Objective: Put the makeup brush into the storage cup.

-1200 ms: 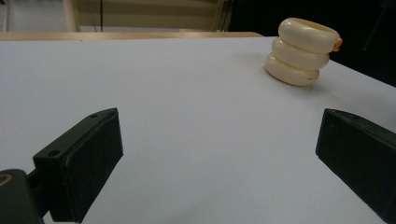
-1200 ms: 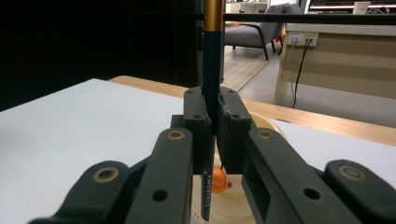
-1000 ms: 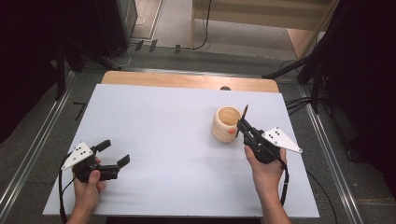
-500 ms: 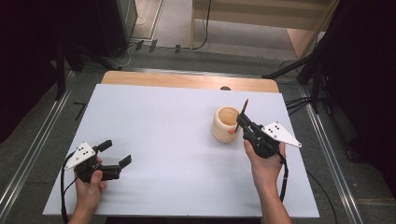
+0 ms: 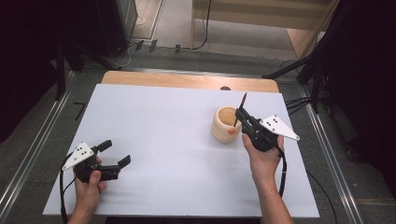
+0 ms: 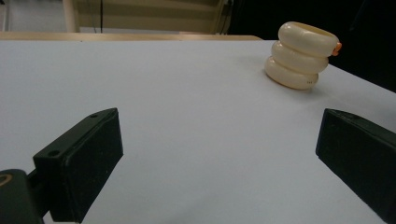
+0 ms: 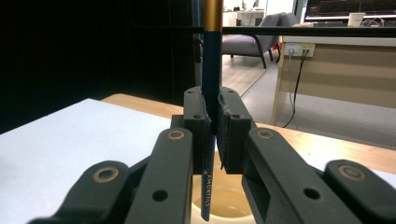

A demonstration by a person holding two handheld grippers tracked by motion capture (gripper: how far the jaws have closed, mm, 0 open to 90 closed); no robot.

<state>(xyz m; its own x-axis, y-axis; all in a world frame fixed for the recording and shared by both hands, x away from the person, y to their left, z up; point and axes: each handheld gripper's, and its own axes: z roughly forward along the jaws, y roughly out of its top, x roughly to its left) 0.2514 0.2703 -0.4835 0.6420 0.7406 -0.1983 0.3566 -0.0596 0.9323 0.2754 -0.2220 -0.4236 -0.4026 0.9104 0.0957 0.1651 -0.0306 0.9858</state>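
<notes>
1. The right tool (image 5: 239, 114) has its jaws clamped tight on a dark blue pencil (image 7: 211, 70). It holds the pencil nearly upright over the open mouth of the cream ringed holder (image 5: 226, 124), which stands on the white desk (image 5: 154, 140) right of centre. The grip sits low on the shaft, so a long stretch sticks up above the jaws. A small twist of the hand could lever the pencil sideways in the grip.

2. In the right gripper view the lower tip (image 7: 206, 212) hangs over the inside of the holder (image 7: 224, 200), close to its near wall. If the jaws let go while the pencil leans, the tip may strike the rim and bounce out onto the desk.

3. The holder looks light and nothing steadies it. The tool body is just beside it, so lowering further could nudge or tip it.

4. The left tool (image 5: 114, 154) rests wide open with nothing in it, near the desk's front left corner and well apart from the holder (image 6: 301, 55). It cannot brace the holder from there.
</notes>
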